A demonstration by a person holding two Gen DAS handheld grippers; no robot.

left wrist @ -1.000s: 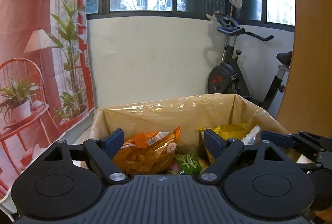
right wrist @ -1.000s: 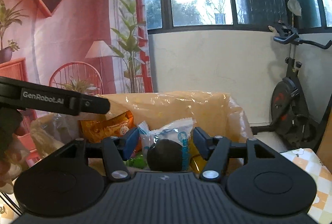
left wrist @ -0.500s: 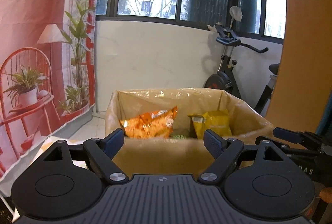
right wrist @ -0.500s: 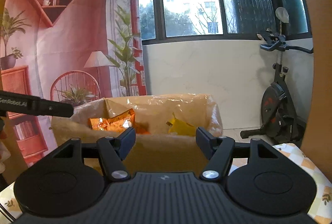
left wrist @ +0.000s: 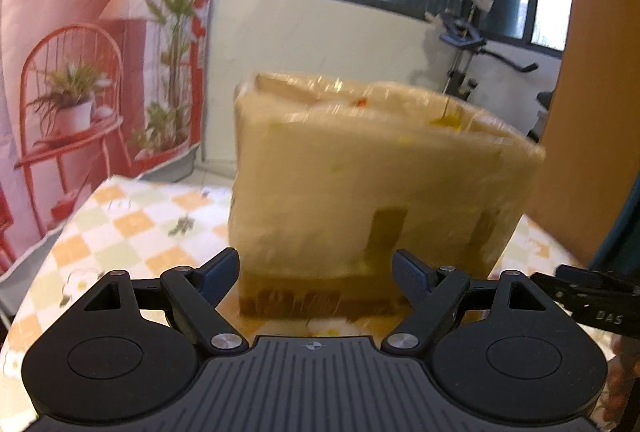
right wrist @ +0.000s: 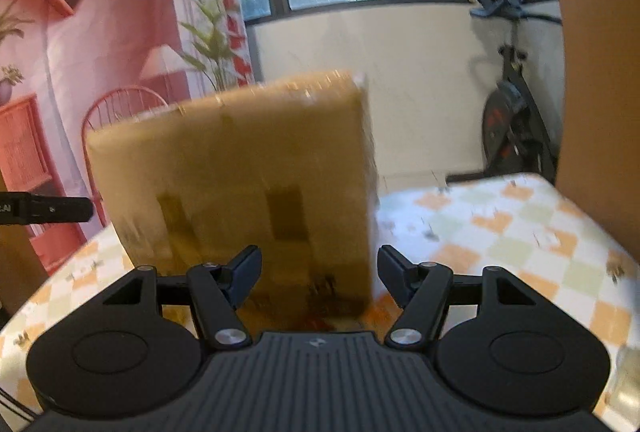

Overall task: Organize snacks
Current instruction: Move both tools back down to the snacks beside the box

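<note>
While blurred, tan cardboard box, plastic-lined rim, upright on checkered tablecloth.

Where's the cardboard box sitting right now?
The cardboard box stands on the checkered tablecloth, straight ahead of both open grippers: centre of the left wrist view, centre-left in the right wrist view, exercise bike behind it.

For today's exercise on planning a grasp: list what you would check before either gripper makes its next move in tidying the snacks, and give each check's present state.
1. Left gripper open, holding nothing: ok.
2. Right gripper open, holding nothing: ok.
3. Box upright on the table: ok.
4. Snacks visible inside the box: not ok, only its outer wall shows.
5. Loose snacks left on the table: cannot tell.
6. Sharp view: not ok, both blurred.
</note>
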